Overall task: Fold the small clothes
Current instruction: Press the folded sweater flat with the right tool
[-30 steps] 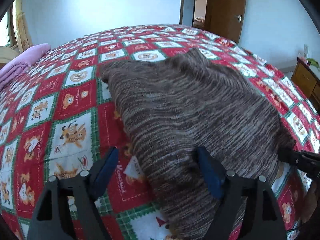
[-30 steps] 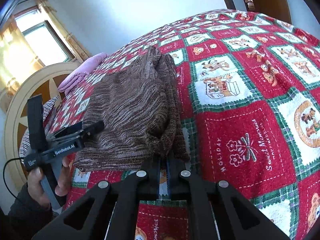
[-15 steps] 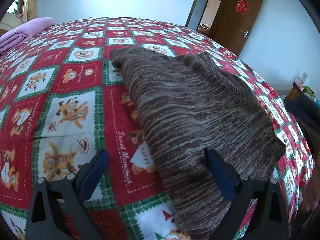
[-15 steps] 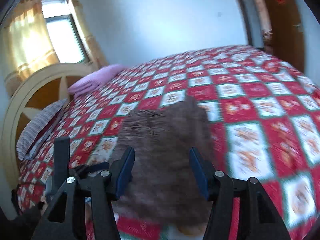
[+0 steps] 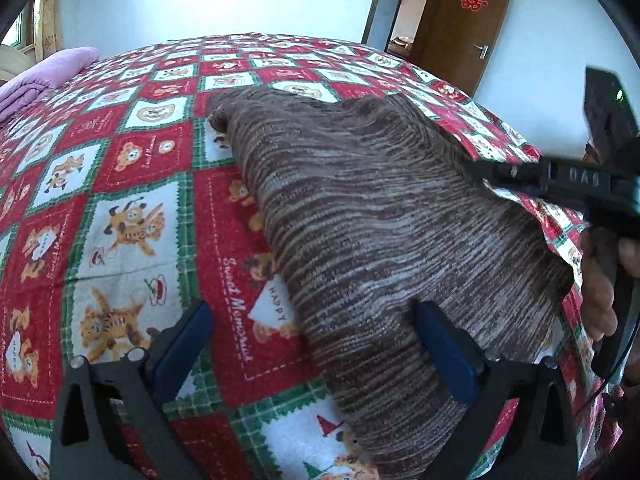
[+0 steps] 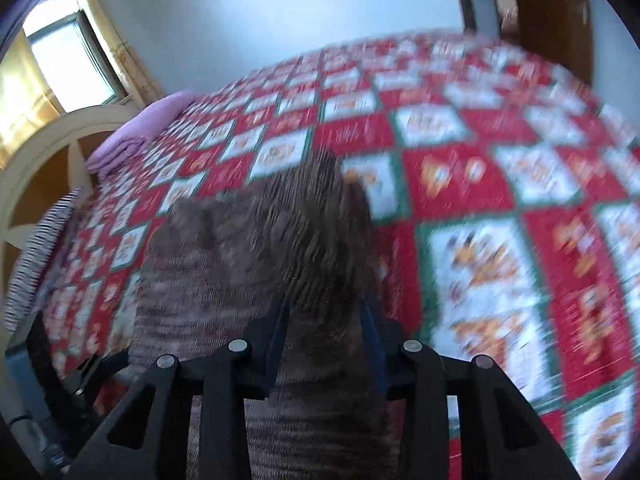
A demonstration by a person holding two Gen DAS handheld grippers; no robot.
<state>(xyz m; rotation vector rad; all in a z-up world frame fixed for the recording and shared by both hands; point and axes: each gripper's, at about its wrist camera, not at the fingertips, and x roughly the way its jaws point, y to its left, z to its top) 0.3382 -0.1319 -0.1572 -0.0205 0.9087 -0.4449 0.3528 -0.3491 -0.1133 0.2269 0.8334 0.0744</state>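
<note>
A brown striped knit garment (image 5: 372,216) lies folded on the red, green and white bedspread (image 5: 132,184). My left gripper (image 5: 316,344) is open just above the near end of the garment, its right finger (image 5: 444,352) over the knit. My right gripper (image 6: 326,336) sits over the garment (image 6: 256,256) in the blurred right wrist view, with its jaws partly closed around a raised fold of knit. From the left wrist view the right gripper (image 5: 480,172) reaches onto the garment's right edge.
A folded pink blanket (image 5: 44,76) lies at the far left of the bed, also in the right wrist view (image 6: 136,140). A cream headboard (image 6: 40,168) and a striped pillow (image 6: 36,252) lie left. A brown door (image 5: 464,20) stands behind.
My right gripper opened, swung over the garment and is closing on a fold of it. My left gripper stayed open and shifted slightly along the near end.
</note>
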